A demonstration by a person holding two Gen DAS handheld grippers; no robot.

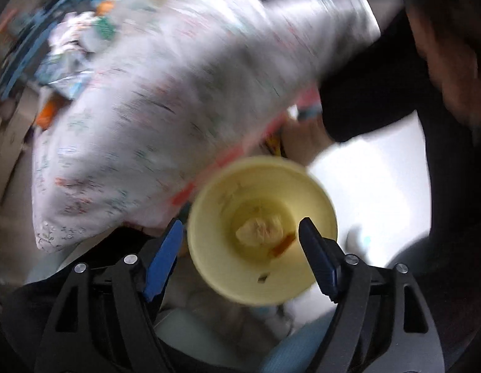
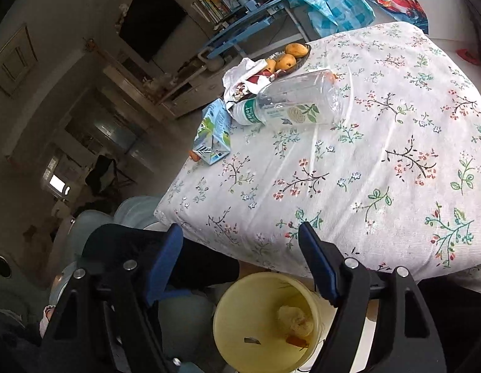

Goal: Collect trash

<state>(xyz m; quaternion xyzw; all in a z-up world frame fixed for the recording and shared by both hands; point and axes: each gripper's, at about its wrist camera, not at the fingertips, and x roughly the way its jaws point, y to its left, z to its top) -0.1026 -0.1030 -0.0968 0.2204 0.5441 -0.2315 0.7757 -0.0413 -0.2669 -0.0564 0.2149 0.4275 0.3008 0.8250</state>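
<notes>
Setting: a lived-in room; a desk under a white cloth printed with flowers, a dark screen and crowded shelves on the far wall.

Left tongs: blue-padded, jaws standing apart, nothing gripped; pointed steeply down over the yellow bin.

Right tongs: jaws apart, empty; aimed across the near edge of the desk.

Bin: yellow, round, open-topped, set below the desk's near edge; inside, a crumpled pale wad and an orange scrap. The left wrist view is motion-blurred, so other contents cannot be told.

Bottle: clear plastic, green-and-white label, lying on its side towards the far-left part of the desk; it appears empty. Judged light, thin-walled and springy, smooth enough to roll or slip. Best taken across the labelled waist, jaws square to its length, with moderate squeeze.

Carton: small drink box, blue-green print, at the desk's left edge, just beside the bottle's neck. Judged light, stiff at the corners, soft on the faces. Take across the flat sides.

Wrapper: crumpled white printed paper or plastic behind the bottle, touching it. Judged weightless and limp; pinch a raised fold.

Fruit dish: mangoes, farthest back; probably not trash.
</notes>
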